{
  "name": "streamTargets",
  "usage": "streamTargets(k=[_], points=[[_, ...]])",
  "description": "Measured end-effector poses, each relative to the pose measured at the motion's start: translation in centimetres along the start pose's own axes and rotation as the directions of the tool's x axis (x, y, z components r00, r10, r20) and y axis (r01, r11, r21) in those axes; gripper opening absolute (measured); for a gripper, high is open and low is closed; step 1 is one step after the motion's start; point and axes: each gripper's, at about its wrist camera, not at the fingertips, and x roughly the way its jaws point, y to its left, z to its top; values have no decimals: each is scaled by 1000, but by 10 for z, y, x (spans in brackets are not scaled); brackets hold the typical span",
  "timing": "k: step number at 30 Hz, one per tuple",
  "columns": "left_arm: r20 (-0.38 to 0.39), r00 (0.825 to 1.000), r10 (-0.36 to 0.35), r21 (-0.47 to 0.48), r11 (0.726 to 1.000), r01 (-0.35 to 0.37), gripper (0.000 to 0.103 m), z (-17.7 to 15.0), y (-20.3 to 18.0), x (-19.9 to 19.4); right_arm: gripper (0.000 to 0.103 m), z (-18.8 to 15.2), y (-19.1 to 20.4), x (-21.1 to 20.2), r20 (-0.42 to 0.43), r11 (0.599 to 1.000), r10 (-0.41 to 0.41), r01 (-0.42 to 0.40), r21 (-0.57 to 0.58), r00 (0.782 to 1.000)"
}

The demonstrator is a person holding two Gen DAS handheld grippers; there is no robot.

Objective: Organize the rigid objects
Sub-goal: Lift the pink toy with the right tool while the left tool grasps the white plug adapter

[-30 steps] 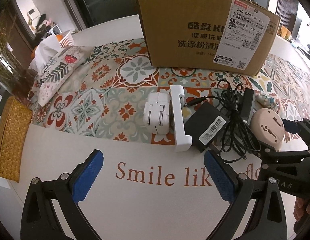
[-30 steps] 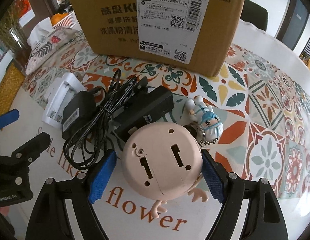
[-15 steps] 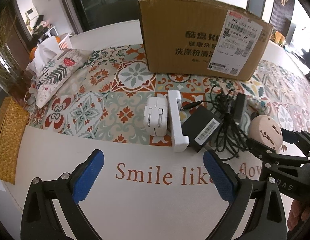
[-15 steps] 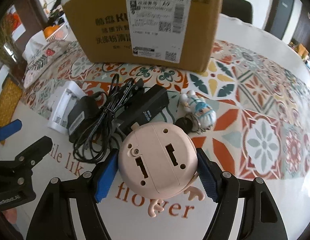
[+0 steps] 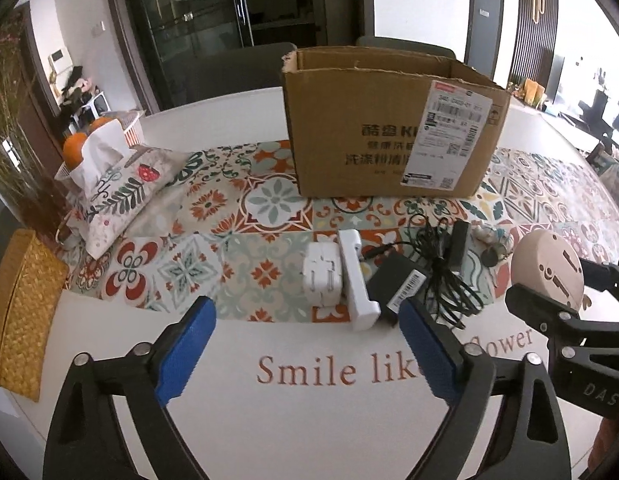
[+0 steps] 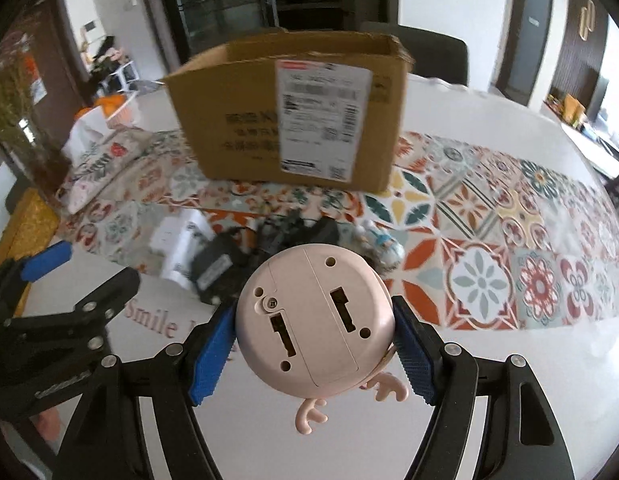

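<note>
My right gripper (image 6: 313,354) is shut on a round pink gadget with antlers (image 6: 315,316), lifted off the table; in the left wrist view the same pink gadget (image 5: 547,270) hangs at the right. My left gripper (image 5: 303,354) hovers over the white tablecloth with nothing between its blue pads (image 5: 185,350); its jaws are closing. Ahead of it lie a white plug adapter (image 5: 322,276), a white holder (image 5: 357,278), a black power adapter (image 5: 397,286) with tangled cable (image 5: 441,268) and a small figurine (image 5: 489,238). An open cardboard box (image 5: 389,128) stands behind them.
A tissue pouch (image 5: 121,188) and a basket of oranges (image 5: 81,144) sit at the left. A woven yellow mat (image 5: 19,312) lies at the table's left edge. The patterned runner (image 6: 509,240) stretches right. Chairs stand behind the box.
My right gripper closed on the pink gadget and raised it off the table, toward the box. My left gripper rose and tilted up; its jaws narrowed slightly.
</note>
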Motion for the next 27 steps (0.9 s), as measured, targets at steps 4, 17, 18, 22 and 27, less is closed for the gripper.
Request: streamTargets(k=[4, 17, 18, 22, 27], points=[[10, 1000, -4, 14, 1000, 4, 79, 0, 9, 8, 74, 8, 12, 6, 16, 1000, 6, -6, -29, 1000], [10, 996, -88, 71, 994, 87, 51, 0, 7, 45, 74, 18, 32, 22, 51, 996, -4, 9, -90, 999], [5, 996, -93, 70, 993, 92, 49, 0, 6, 49, 74, 19, 33, 23, 51, 996, -7, 11, -93, 999], [-11, 993, -122, 56, 991, 122, 44, 3, 3, 57, 74, 22, 31, 28, 45, 996, -3, 7, -83, 999], [-21, 990, -140, 44, 989, 140, 38, 6, -2, 69, 74, 26, 28, 30, 48, 997, -4, 7, -73, 999]])
